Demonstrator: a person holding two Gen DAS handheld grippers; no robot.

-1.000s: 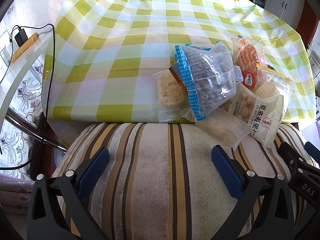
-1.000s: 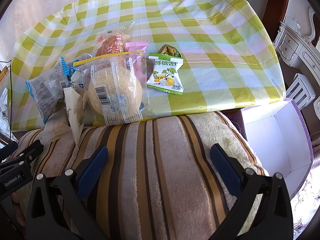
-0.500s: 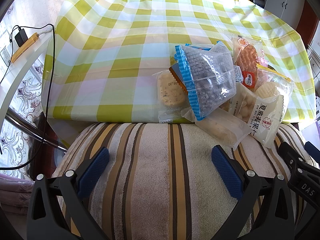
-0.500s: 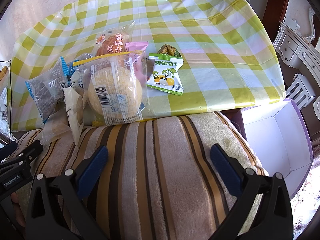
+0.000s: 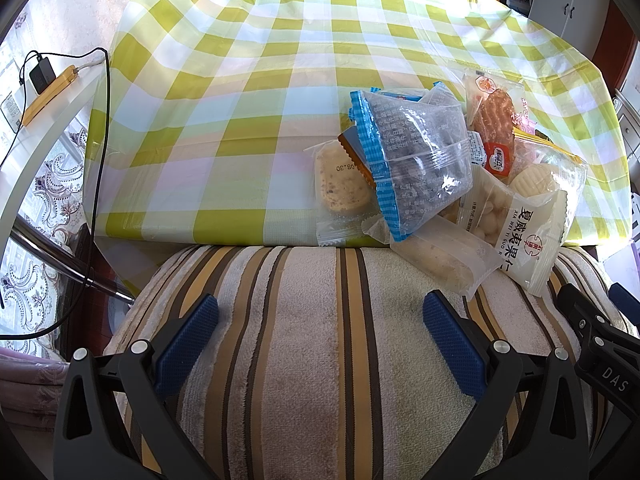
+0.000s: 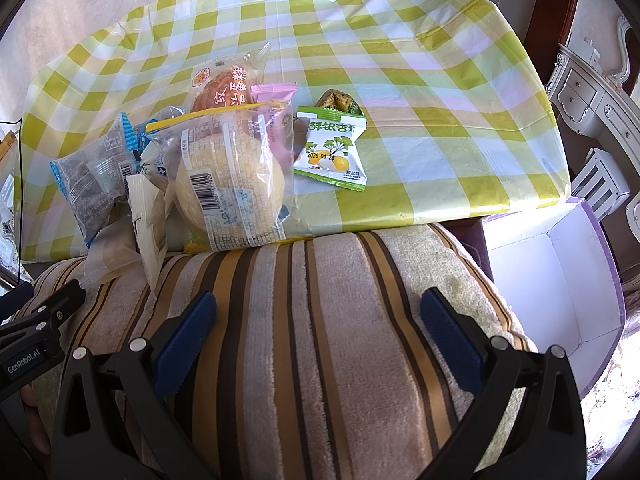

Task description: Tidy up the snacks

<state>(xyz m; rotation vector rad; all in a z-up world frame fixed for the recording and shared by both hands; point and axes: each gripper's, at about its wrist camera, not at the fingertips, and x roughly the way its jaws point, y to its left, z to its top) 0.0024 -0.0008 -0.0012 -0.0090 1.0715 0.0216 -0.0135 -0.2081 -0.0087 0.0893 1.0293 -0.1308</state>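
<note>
Snacks [image 5: 420, 160] heaped on the checked bench [image 5: 240, 100]; I note left gripper [image 5: 320, 320] and right gripper [image 6: 318, 316] both spread wide, empty, above a striped cushion [image 6: 340, 320]

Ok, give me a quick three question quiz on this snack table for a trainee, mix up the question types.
1. True or false: both grippers are open and empty.
2. The green packet lies: A) apart from the heap, to its right; B) under the bun bag; C) in the white box.
3. Fill in: the blue-edged bag lies on top of a round ____.

Key: 1 true: left gripper, right gripper. 2 A. 3 biscuit.
</note>
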